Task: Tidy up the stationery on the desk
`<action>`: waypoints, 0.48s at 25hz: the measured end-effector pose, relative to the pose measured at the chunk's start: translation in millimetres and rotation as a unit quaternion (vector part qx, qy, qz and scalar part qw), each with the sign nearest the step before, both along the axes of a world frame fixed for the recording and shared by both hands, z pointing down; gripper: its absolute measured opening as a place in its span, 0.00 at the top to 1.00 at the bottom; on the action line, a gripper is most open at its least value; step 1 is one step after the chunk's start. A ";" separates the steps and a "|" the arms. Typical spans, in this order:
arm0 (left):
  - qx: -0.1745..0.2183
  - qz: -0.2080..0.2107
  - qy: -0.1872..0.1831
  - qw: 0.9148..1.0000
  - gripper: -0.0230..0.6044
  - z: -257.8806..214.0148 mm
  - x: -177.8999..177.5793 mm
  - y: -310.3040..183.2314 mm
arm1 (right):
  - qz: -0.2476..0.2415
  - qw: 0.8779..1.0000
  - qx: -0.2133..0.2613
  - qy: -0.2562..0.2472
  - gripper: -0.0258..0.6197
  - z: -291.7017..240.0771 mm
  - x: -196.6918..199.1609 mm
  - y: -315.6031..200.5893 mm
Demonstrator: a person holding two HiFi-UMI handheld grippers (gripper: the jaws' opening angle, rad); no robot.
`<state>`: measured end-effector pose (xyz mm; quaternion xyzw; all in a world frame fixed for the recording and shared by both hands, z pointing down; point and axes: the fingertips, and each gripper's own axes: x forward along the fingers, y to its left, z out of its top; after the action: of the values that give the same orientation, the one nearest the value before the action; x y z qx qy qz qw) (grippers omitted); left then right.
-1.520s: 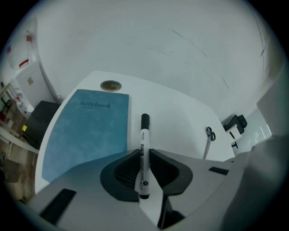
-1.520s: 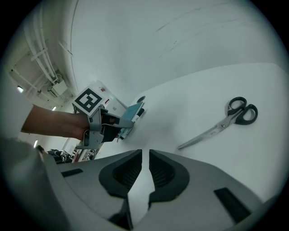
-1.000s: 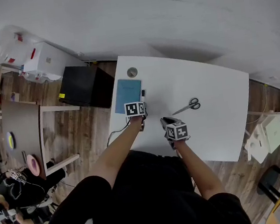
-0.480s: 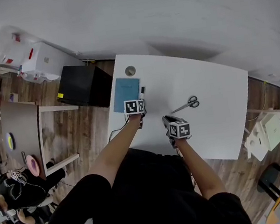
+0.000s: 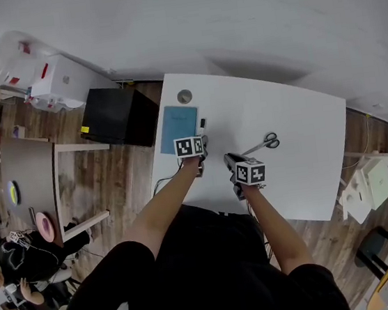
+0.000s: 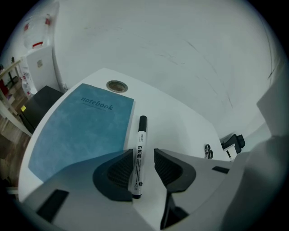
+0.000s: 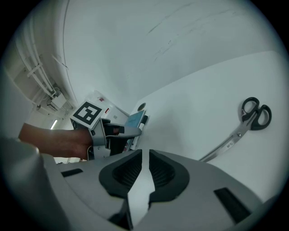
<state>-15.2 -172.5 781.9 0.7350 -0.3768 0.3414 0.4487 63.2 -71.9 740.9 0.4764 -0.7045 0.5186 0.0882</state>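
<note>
On the floor off the left edge of the white desk [image 5: 301, 172] stands a black box [image 5: 116, 118]. On the desk's left part lies the blue notebook [image 6: 83, 128], flat, with a round cable hole [image 6: 117, 85] just beyond its far corner. Just to the right of the notebook, alongside its edge, the marker [image 6: 141, 135] lies on the desk, cap pointing away from me. My left gripper [image 6: 143, 159] sits over its near half. The jaws have just been opening, and the marker lies loose between them, released. My right gripper [image 7: 145, 164] is near it, just to its right. Its jaws stand a narrow gap apart, with only bare desk showing between them. Further right, the scissors [image 7: 238, 132] lie closed on the desk, well apart from the marker.
</note>
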 end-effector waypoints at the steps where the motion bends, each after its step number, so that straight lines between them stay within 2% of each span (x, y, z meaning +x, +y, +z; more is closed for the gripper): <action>1: 0.000 -0.005 0.003 1.000 0.74 -1.3 -0.7 -0.8 | 0.000 1.000 -0.001 0.001 0.86 0.8 -0.4 1.2; 7: 0.017 -0.027 0.006 0.999 0.73 -13.4 -11.7 -6.0 | 0.008 1.000 -0.011 -0.019 0.86 5.3 2.2 18.3; 12: 0.054 -0.006 0.007 0.999 0.73 -29.7 -15.1 0.8 | -0.007 1.000 0.004 0.002 0.86 6.2 12.4 32.3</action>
<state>-30.3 -171.6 752.3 0.7580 -0.3961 0.3125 0.4135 75.6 -39.6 747.1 0.4732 -0.7093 0.5144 0.0916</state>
